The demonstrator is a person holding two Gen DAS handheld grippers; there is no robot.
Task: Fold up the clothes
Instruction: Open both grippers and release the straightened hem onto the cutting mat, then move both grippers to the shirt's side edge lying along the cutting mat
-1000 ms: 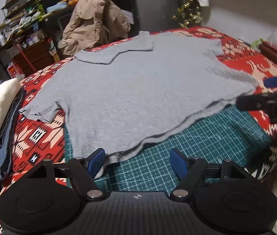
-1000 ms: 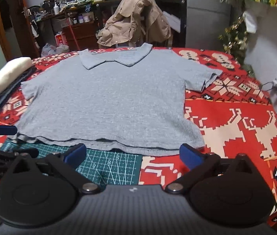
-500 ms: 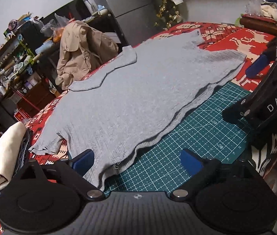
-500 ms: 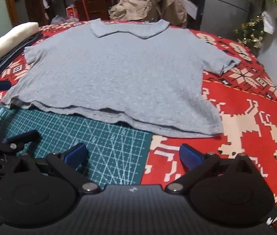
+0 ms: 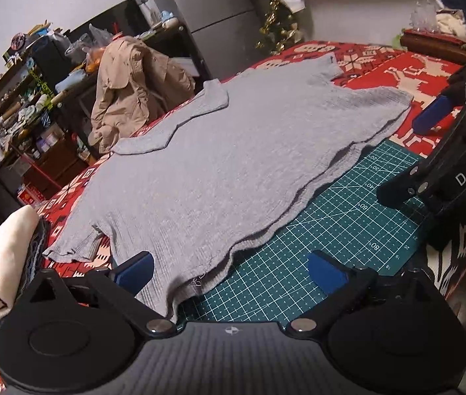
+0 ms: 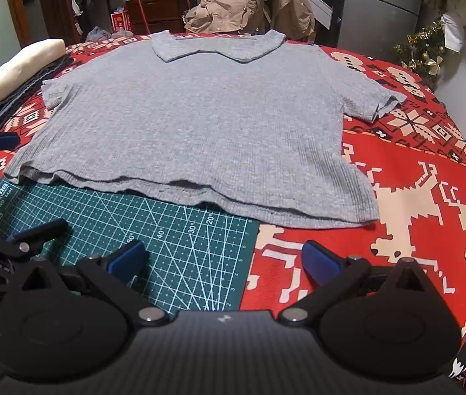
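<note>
Lying flat, the shirt point(image 6: 196, 125) covered the mat's point(image 6: 167, 230) twelve-o'clock edge. The left gripper point(image 5: 229, 271) had just been opening, its jaws spread around the hem corner. The right gripper point(image 6: 221, 261) stood spread, empty.

Two hand-held grippers sit low at the near edge of the work surface, both angled downward. The left gripper point(image 5: 229, 271) has its blue-padded jaws spread wide, having just opened further; a corner of cloth hem lies between them, close against the left pad point(image 5: 132, 271), with no pad pressing on it. The right gripper point(image 6: 223, 260) also holds its jaws wide apart, nothing between them. Each tool shows at the edge of the other's view: the right one enters the left wrist camera from the right side, its black frame tilted steeply, while the left appears at the left margin of the right wrist camera.
</note>
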